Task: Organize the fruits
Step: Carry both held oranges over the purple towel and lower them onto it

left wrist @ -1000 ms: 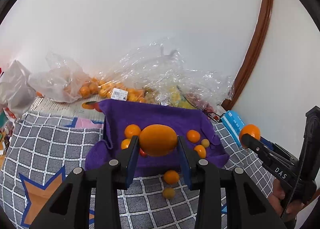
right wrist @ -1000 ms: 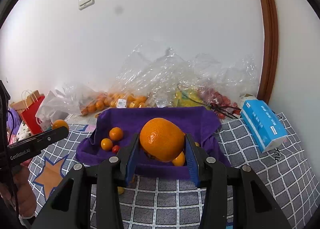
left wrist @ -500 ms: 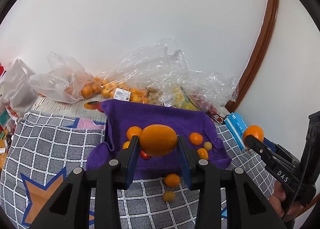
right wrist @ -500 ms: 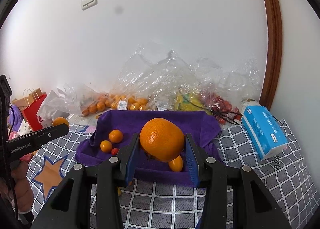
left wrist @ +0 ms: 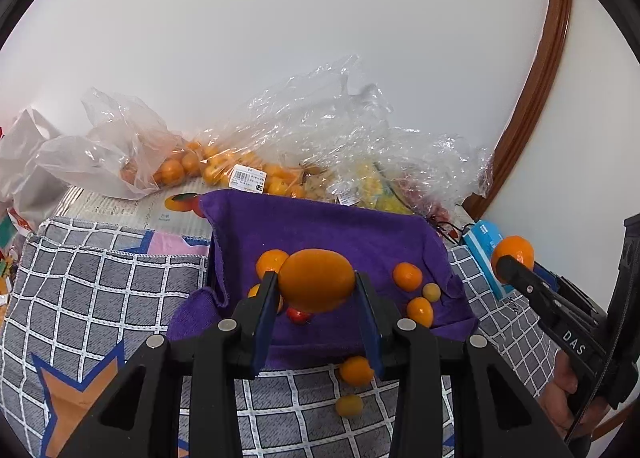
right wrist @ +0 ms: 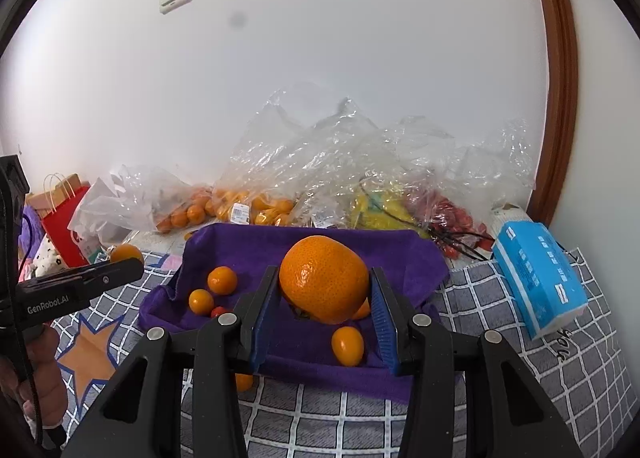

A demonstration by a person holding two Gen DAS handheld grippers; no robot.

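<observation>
We pinch one orange (left wrist: 316,280) in the left tool (left wrist: 316,298) and another orange (right wrist: 324,278) in the right tool (right wrist: 325,308), both above the purple cloth (left wrist: 320,225), apparently bound for the fruit gathered there.

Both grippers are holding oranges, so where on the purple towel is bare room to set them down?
The purple towel is bare along its back, toward the plastic bags, and at its right end. Small fruits crowd its left and front.

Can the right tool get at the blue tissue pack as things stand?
Probably not yet: the right tool is already shut on a big orange. The tissue pack lies uncovered on the checked blanket, so the way itself looks free.
</observation>
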